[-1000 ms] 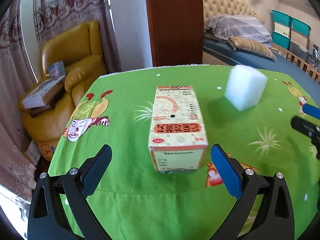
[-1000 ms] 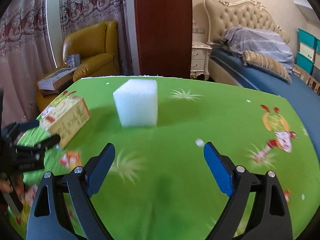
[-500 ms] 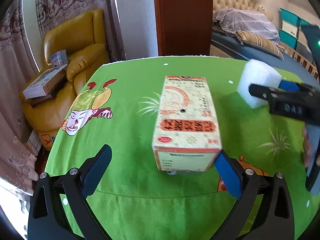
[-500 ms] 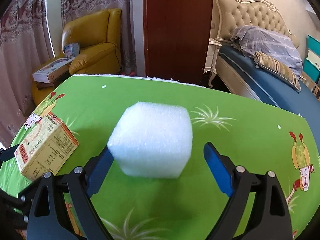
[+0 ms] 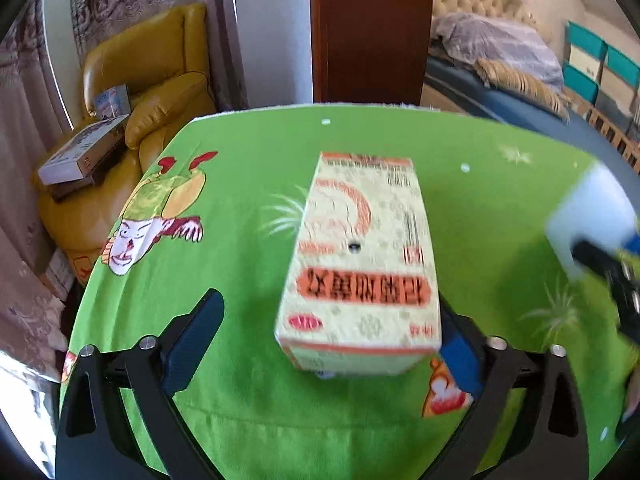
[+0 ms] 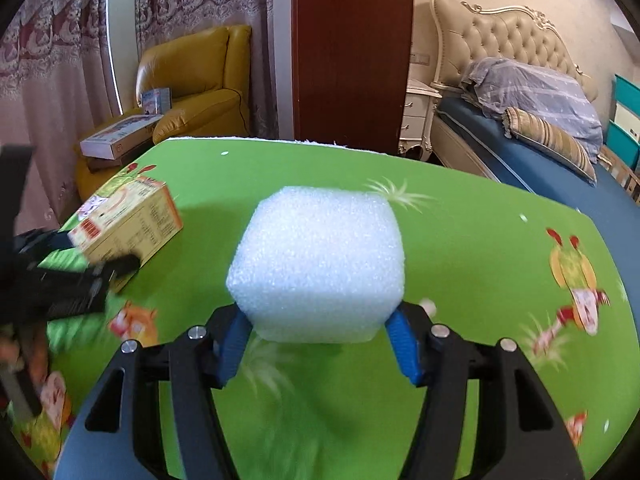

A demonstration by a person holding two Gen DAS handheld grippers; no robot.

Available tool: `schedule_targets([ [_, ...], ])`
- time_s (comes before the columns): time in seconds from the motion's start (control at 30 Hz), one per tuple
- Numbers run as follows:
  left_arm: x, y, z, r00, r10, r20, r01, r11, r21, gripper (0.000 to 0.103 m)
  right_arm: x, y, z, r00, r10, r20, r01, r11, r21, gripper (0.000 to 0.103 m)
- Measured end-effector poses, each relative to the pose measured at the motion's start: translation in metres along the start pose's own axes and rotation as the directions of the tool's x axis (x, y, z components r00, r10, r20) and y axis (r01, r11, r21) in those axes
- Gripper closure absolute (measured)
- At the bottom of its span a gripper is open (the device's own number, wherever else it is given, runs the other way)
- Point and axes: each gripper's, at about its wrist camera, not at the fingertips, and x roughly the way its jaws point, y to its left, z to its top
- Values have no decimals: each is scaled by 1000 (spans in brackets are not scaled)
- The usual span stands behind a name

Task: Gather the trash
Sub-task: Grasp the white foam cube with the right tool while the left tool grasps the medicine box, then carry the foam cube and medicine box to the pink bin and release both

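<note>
A cream and orange carton (image 5: 360,264) lies on the green cartoon tablecloth (image 5: 240,184), between the jaws of my left gripper (image 5: 326,348). Those jaws are closing: the right pad (image 5: 456,356) is against the carton's side, while the left pad (image 5: 196,340) stands off it with cloth showing between. In the right wrist view a white foam block (image 6: 316,260) sits between the closing jaws of my right gripper (image 6: 318,344), both blue pads pressing its lower sides. The carton (image 6: 128,220) and left gripper (image 6: 60,276) show blurred at left there. The foam block (image 5: 588,208) shows at the right edge of the left wrist view.
A yellow armchair (image 5: 152,80) holding flat boxes (image 5: 80,152) stands beyond the table's far left edge. A dark wooden post (image 5: 372,28) rises behind the table. A bed (image 6: 520,92) and teal storage bins (image 5: 592,68) lie to the right.
My right gripper advanced onto the foam block and its jaws narrowed onto it. The left jaws narrowed around the carton, which now looms nearer.
</note>
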Motion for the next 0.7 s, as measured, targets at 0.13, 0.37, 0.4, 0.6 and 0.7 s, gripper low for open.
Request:
schedule_targets([
  [0.13, -6, -6, -4, 1000, -12, 16, 12, 1000, 25, 53, -26, -6, -22, 1000, -25, 7, 25, 1000, 13, 44],
  [0.37, -53, -27, -42, 995, -34, 97, 27, 997, 77, 53, -62, -7, -59, 999, -49, 13, 48, 998, 36, 44],
  [0.4, -60, -29, -50, 994, -45, 103, 38, 997, 69, 53, -67, -8, -63, 999, -49, 16, 49, 998, 44, 44],
  [0.6, -99, -39, -80, 983, -65, 173, 54, 996, 69, 53, -96, -8, -85, 997, -65, 37, 63, 996, 65, 44],
  [0.7, -110, -45, -90, 978, -64, 201, 48, 995, 81, 53, -108, -8, -91, 996, -72, 59, 68, 994, 80, 44],
])
